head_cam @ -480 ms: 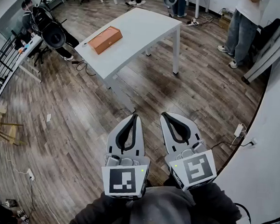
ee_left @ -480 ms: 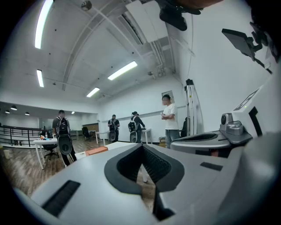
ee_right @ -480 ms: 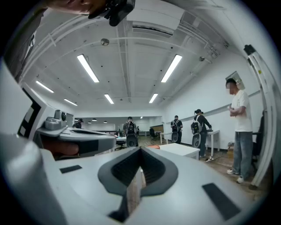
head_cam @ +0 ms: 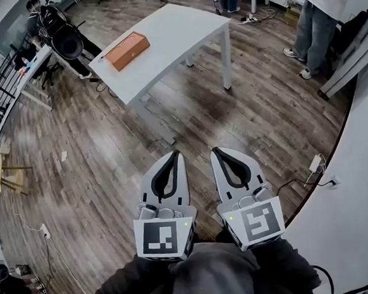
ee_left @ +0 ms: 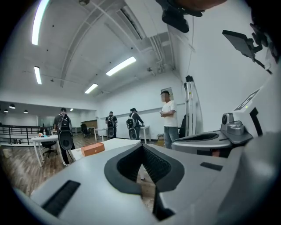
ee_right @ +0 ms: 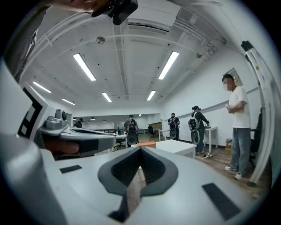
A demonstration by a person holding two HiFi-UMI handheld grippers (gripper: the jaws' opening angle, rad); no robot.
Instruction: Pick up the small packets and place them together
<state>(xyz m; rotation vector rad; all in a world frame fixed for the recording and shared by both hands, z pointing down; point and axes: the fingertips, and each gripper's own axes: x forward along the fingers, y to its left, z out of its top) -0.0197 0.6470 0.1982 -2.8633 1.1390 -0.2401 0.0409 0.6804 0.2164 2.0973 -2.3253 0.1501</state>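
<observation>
Two claws are held side by side, low in the head view, and both are empty. The jaws of the left gripper (head_cam: 174, 154) are brought together at their tips, and those of the right gripper (head_cam: 216, 151) likewise. Only bare wooden floor (head_cam: 107, 150) is seen past the dark pads in each gripper view. Nothing is gripped and nothing is touched.

Further out, a white table (head_cam: 179, 41) stands well apart from both claws, with an orange box (head_cam: 126, 50) lying near its left end. No small packets can be made out in any view. Whether they are in or beside that box cannot be told.

Against the frame of half a second ago, the claws are found at the same place in the head view and no wider. The table, the box and the standing person (head_cam: 313, 33) have been shifted slightly toward the top of the picture. The view has therefore been moved a little, while no closing of the distance to the table is shown. The task is judged not yet begun: the table must first be approached and the packets found.
</observation>
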